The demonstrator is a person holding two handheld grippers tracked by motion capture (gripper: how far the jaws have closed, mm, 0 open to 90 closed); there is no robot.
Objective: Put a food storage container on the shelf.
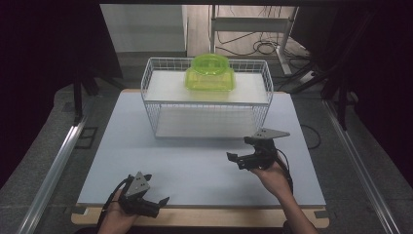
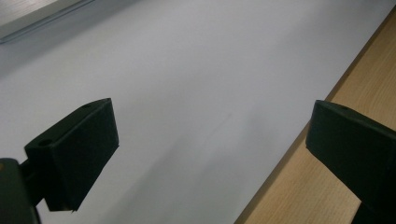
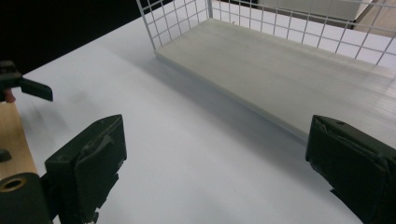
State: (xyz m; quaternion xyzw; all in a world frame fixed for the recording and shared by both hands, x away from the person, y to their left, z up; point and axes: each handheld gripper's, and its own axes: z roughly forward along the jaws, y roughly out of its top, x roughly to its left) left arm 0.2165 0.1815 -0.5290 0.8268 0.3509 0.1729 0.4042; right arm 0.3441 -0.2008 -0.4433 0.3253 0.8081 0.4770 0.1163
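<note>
Sitting on the upper shelf of the white wire rack point(image 1: 207, 95), in the upper middle of the high view, the green lidded container point(image 1: 210, 73) looks already placed: it rests level on the pale board, a little right of centre, with wire rails around it and nothing gripping it. The lower shelf beneath it is bare, and the right gripper view shows that same lower board point(image 3: 289, 74) at its upper right, with the wire mesh rising from its far edge.

Both claws stand well apart from the container. The right gripper point(image 1: 245, 151), at the lower right of the high view, hovers over the white table mat point(image 1: 195, 165) just in front of the rack's lower right corner; its 2 jaws are spread wide with only mat between them. The left gripper point(image 1: 155, 191), at the lower left of that view near the mat's front edge, also has its 2 jaws spread and holds nothing; its own view shows mat and the wooden table edge point(image 2: 355, 93) between them.

My reading is that the placing step is finished and the hands are at the retreat or rest stage. Any next move calls only for settling the right hand down clear of the rack, without nudging the wire frame.
</note>
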